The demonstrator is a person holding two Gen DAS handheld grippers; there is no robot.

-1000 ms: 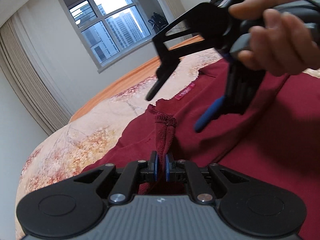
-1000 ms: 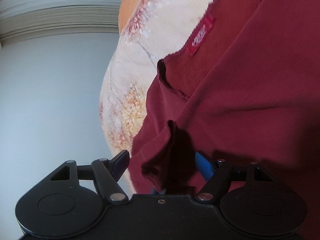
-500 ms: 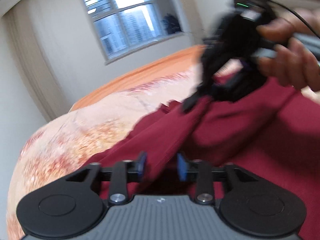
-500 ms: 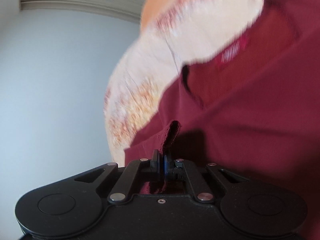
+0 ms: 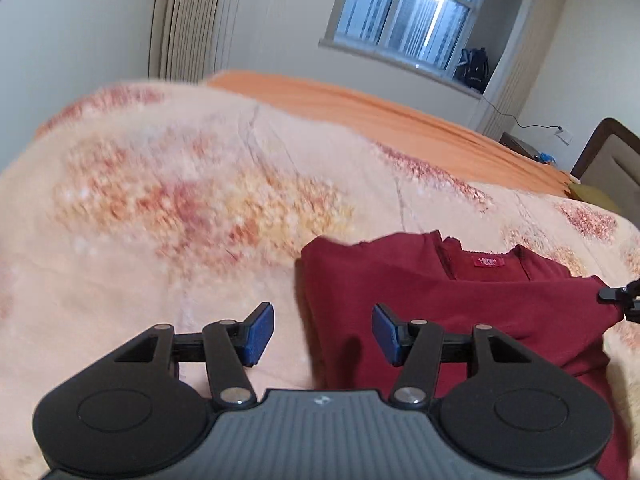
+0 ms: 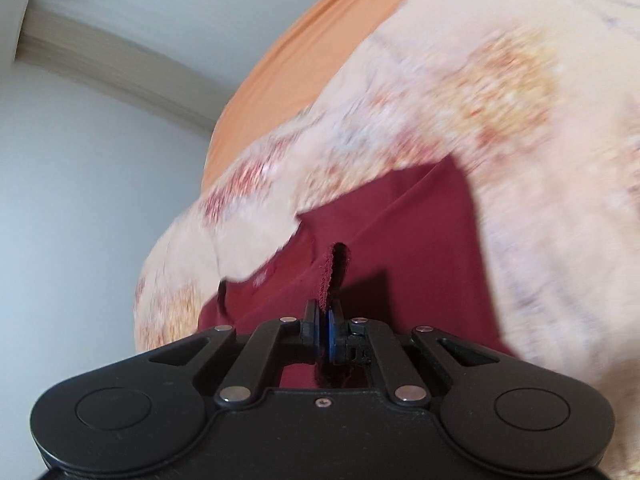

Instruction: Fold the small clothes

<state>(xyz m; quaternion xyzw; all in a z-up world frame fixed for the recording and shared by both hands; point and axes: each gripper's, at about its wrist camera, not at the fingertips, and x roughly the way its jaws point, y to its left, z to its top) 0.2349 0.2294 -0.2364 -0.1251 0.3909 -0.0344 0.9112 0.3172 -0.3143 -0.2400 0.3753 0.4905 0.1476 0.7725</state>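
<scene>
Since the earlier frame, the left gripper [image 5: 323, 332] has let go of the hem it pinched and swung aside, while the right gripper [image 6: 329, 330] has closed on a fold of the dark red garment [image 5: 460, 292] and carried it across. Left jaws are opening, with nothing pressed between the blue pads [image 5: 260, 332]; the garment's left edge merely runs below the gap. Right jaws are clamped on a raised ridge of hemmed cloth [image 6: 334, 268] that stands up between them. The garment lies on the floral blanket [image 5: 180, 200], partly doubled over, its neckline and red label [image 5: 485, 261] facing up. The step in hand appears to be a side fold, with the right hand drawing the seized edge over the body. The next move probably calls for laying that edge flat and square before release, and for the free left gripper to find a fresh edge. The left view alone shows the garment's overall outline, the label, the window [image 5: 400, 20] and a black tip of the right gripper at the far right edge; the right view alone shows the actual pinch, though its surroundings are motion-blurred.
</scene>
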